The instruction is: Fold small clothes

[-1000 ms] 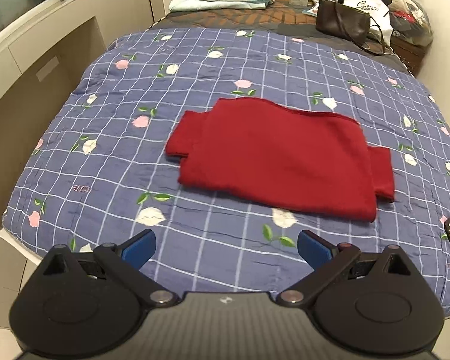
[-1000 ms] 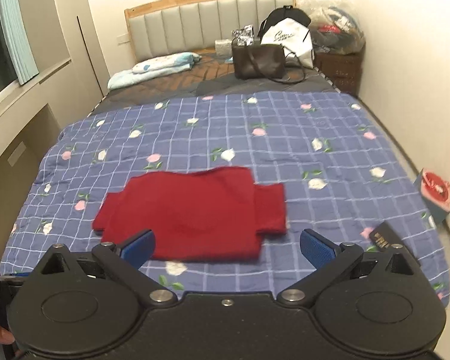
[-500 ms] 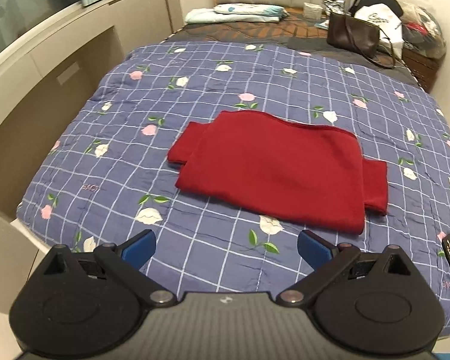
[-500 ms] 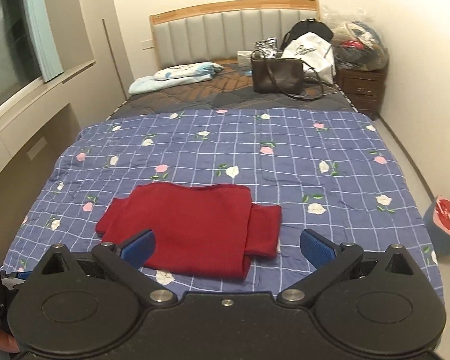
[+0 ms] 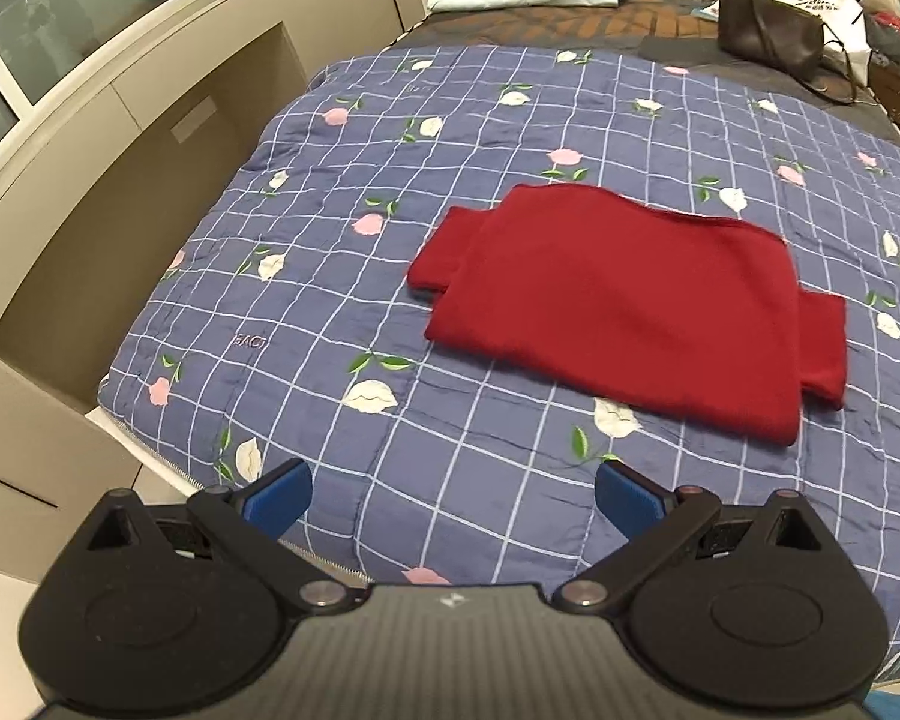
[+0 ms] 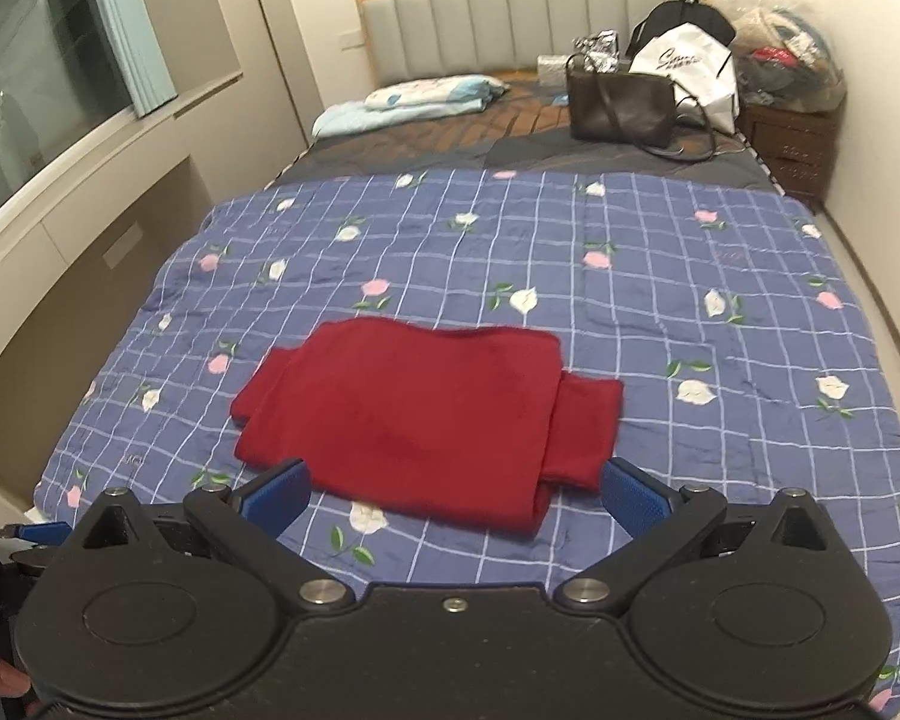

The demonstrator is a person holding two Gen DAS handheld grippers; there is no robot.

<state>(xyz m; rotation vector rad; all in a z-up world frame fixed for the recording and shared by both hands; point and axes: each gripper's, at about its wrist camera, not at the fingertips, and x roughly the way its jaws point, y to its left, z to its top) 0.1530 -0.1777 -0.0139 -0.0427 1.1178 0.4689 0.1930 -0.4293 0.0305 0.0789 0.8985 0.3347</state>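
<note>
Along the left wall a window with a pale curtain sits above beige built-in cabinets, and the bed beside them is covered by a blue checked quilt printed with pink and white flowers. On that quilt, toward the foot end, lies the red garment, folded flat into a rough rectangle with a short sleeve end poking out at each side. Toward the head of the bed the right wrist view takes in a padded grey headboard with a wooden rim, a light folded blanket, a dark handbag, a white printed bag and a wooden nightstand piled with bagged items. The left wrist view shows more of the cabinets and only the lower edge of the headboard. The left tool hovers over the quilt's near edge with its blue fingers spread wide, holding nothing; the right tool is equally wide and empty, the garment's near edge showing between its fingers.
</note>
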